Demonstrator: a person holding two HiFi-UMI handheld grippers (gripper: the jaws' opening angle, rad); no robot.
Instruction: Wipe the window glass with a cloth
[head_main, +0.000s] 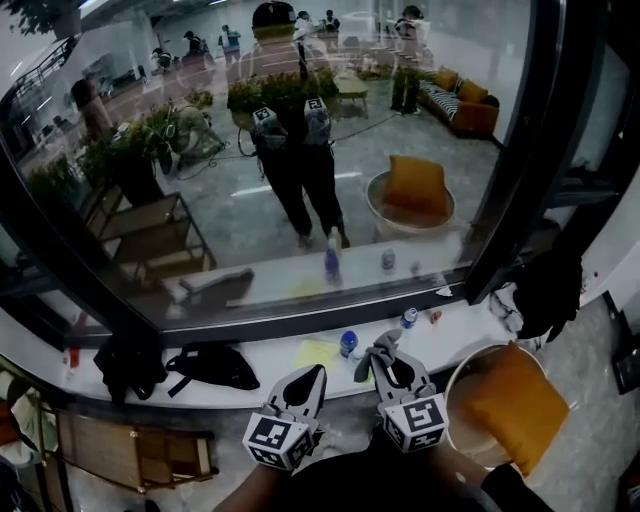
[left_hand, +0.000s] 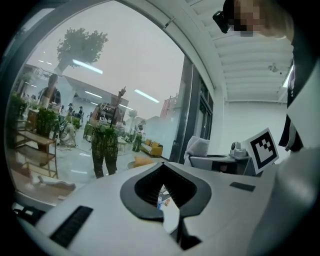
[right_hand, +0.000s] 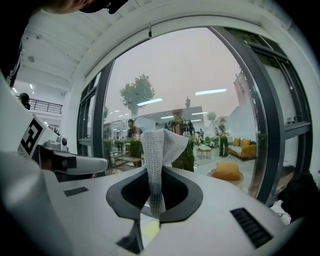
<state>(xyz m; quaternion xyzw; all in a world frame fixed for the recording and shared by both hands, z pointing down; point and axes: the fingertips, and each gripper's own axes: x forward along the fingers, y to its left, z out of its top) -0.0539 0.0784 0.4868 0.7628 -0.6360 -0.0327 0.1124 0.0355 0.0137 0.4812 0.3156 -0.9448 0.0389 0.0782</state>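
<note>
No legible text, brand, number or sign in any view

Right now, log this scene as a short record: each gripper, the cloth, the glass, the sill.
left gripper: jaws together, holding nothing
right gripper: shut on the grey cloth, which sticks up past the jaws
window glass: ahead of both grippers; cloth not on it yet
sill: white, carrying a blue bottle and a black bag
</note>
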